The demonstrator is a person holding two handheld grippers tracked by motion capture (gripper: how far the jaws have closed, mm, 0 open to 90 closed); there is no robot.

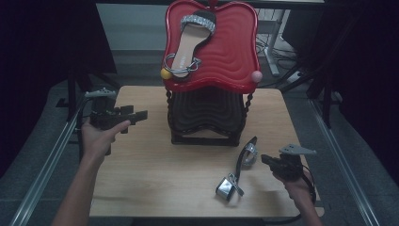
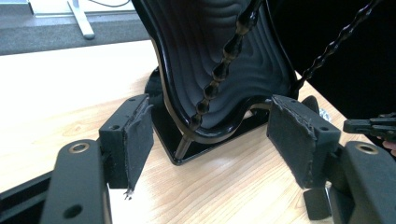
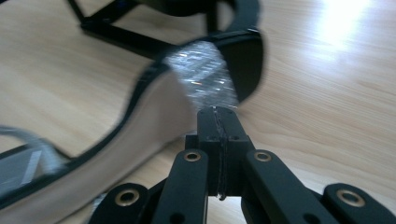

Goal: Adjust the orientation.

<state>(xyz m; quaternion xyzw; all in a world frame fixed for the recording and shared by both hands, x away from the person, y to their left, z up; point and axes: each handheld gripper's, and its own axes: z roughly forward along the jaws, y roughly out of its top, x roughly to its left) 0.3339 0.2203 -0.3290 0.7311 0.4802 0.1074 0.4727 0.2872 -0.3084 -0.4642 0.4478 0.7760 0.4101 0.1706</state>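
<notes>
A two-tier rack stands at the back of the wooden table [image 1: 155, 169], with a red wavy tray [image 1: 235, 80] on top and a black tray [image 1: 207, 113] below. One sandal [image 1: 190, 42] with a glittery strap lies on the red tray. A second sandal [image 1: 240, 169] is tipped on its side on the table at the front right. My right gripper [image 1: 264, 159] is at that sandal's toe end. In the right gripper view its jaws [image 3: 217, 112] are pressed together at the silver strap of the sandal [image 3: 154, 116]. My left gripper [image 1: 141, 114] hovers left of the rack, open and empty, facing the black tray [image 2: 224, 46].
A yellow ball [image 1: 165, 73] and a pink ball [image 1: 256, 76] cap the red tray's front corners. Twisted black posts [image 2: 224, 70] carry the trays. Bare wood lies between the two hands. Metal rails run along both sides of the table.
</notes>
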